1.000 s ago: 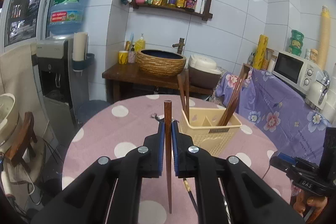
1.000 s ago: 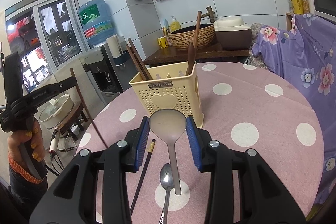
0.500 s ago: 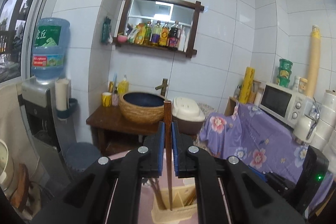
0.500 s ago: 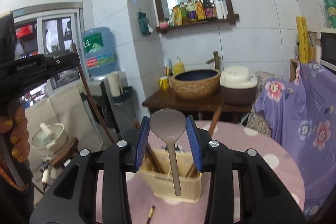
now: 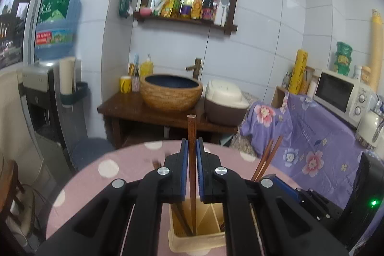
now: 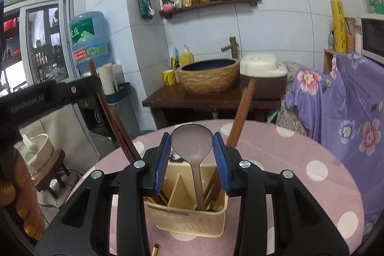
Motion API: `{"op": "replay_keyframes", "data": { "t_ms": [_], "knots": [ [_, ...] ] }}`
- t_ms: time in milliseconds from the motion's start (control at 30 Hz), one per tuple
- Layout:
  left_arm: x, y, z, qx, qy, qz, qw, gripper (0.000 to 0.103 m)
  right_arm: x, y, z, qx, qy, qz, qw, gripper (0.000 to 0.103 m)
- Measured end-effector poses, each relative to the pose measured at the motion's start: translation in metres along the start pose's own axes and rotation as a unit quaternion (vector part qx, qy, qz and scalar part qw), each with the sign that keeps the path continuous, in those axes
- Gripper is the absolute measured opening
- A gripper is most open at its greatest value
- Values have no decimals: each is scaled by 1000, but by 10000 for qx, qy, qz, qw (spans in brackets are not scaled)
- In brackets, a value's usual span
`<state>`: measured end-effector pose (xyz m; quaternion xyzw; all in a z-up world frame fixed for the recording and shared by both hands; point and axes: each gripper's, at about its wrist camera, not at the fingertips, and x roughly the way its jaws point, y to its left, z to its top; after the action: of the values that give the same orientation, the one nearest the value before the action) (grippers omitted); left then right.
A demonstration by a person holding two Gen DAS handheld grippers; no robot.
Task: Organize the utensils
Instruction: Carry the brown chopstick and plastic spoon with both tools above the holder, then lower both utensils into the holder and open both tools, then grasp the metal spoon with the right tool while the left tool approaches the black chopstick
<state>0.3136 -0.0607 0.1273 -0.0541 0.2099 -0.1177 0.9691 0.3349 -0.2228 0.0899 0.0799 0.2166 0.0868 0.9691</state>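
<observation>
Chopstick (image 5: 192, 150) pinched upright in left gripper (image 5: 192, 169), ladle (image 6: 193, 148) clamped in right gripper (image 6: 192, 157), both now lifted off the table (image 6: 276, 160) and poised over the caddy (image 6: 187, 220) near its front edge, ready for dropping in.

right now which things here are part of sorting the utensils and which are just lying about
Job:
- chopstick in left gripper
- ladle in right gripper
- utensil caddy

Lying about:
- basket sink
- rice cooker
- water bottle
- microwave
</observation>
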Motion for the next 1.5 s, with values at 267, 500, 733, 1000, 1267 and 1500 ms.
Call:
{"op": "replay_keyframes", "data": {
  "t_ms": [267,500,733,1000,1267,1500],
  "knots": [
    [18,9,-43,-66,437,44,9990,7,8,0,-32,-97,151,-134,9998,37],
    [-2,13,-40,-44,215,33,9998,7,-10,0,-34,-163,-57,-172,9997,54],
    [-43,27,-65,-22,113,118,9999,76,-50,2,-62,-402,163,-116,9990,63],
    [-61,60,-129,-208,679,511,9962,97,-78,-2,-131,-638,997,-135,9929,63],
    [-63,75,-172,-324,1266,698,9890,98,-83,8,-181,-888,1610,-149,9828,63],
    [-65,68,-192,-112,1533,787,9850,98,-85,9,-199,-618,1875,55,9803,63]
  ]
}}
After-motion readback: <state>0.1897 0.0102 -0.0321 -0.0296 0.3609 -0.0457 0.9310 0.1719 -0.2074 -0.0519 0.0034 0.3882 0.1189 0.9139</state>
